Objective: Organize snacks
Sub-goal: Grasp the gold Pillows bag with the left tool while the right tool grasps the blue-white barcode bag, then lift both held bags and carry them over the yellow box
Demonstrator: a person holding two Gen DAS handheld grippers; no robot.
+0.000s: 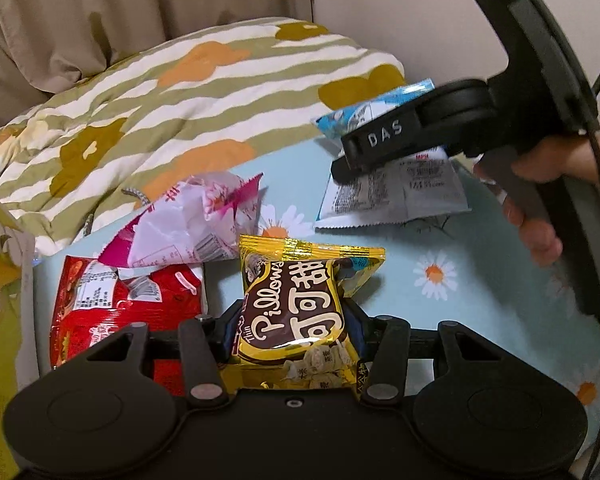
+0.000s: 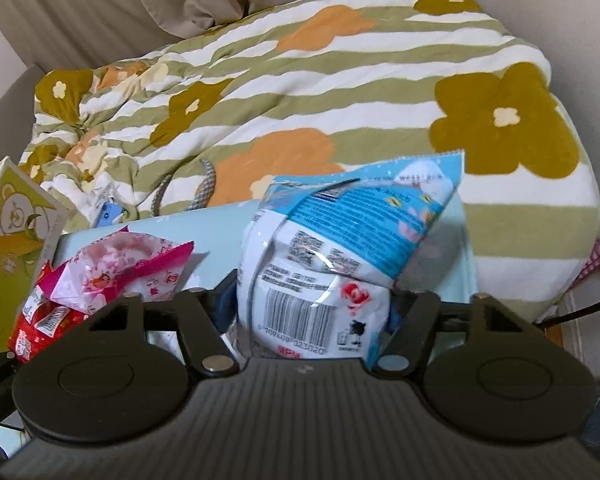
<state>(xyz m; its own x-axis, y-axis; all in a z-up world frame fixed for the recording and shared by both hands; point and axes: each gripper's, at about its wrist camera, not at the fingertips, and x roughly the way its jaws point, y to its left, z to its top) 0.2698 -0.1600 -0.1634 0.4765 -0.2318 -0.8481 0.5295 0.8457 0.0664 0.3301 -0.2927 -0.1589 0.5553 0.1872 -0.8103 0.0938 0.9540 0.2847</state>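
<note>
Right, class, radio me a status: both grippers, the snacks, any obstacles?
Left gripper shut on yellow Pillows bag. Right gripper shut on blue-white packet. Red bag, pink bag loose beside.

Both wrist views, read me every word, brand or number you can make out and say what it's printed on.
"Thin Pillows" and "可可甜": yellow snack bag held in the left gripper.
"DAS": side of the right gripper.
Barcode digits, roughly "6 909409 123020", not sharp: blue-and-white snack bag held in the right gripper.
Red bag, pink bag, green box: print too small or blurred to read.
</note>
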